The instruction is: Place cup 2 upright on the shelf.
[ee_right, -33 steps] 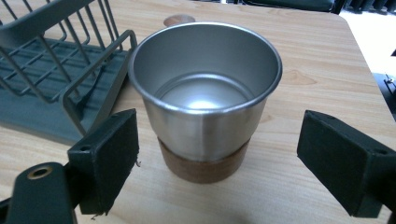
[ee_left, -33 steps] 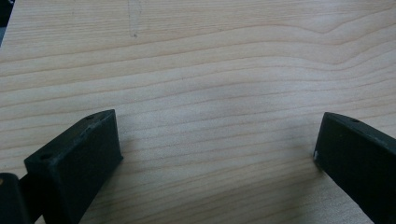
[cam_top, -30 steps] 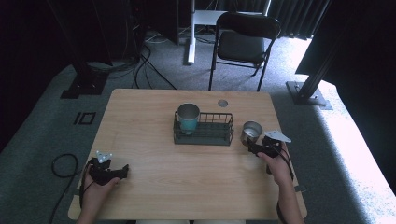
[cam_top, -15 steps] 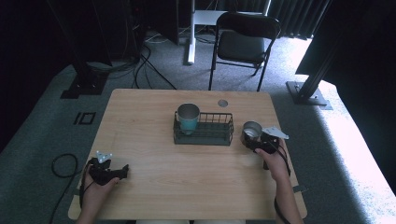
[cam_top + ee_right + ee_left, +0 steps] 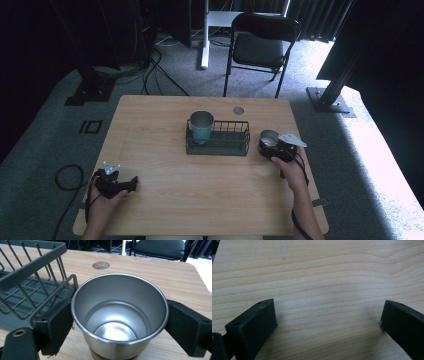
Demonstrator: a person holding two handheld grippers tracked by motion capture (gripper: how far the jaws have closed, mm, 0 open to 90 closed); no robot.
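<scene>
Jaws of right gripper [image 5: 117,322] flank steel cup [image 5: 120,315] at 9 and 3 o'clock, pads touching wall just below rim. Cup stands upright on table [image 5: 165,125], at 3 o'clock of wire basket [image 5: 218,142]. Likely light, rigid, slick: grip mid-wall. Left gripper [image 5: 327,322]: jaws wide, empty, over table.

Steel cup [image 5: 120,322]: base cut off by right gripper view's bottom edge. Wire basket [image 5: 30,285] cropped at left.

Grey carpet [image 5: 45,150], black folding chair [image 5: 262,45] behind the wooden table [image 5: 200,195], bright daylight at right.
</scene>
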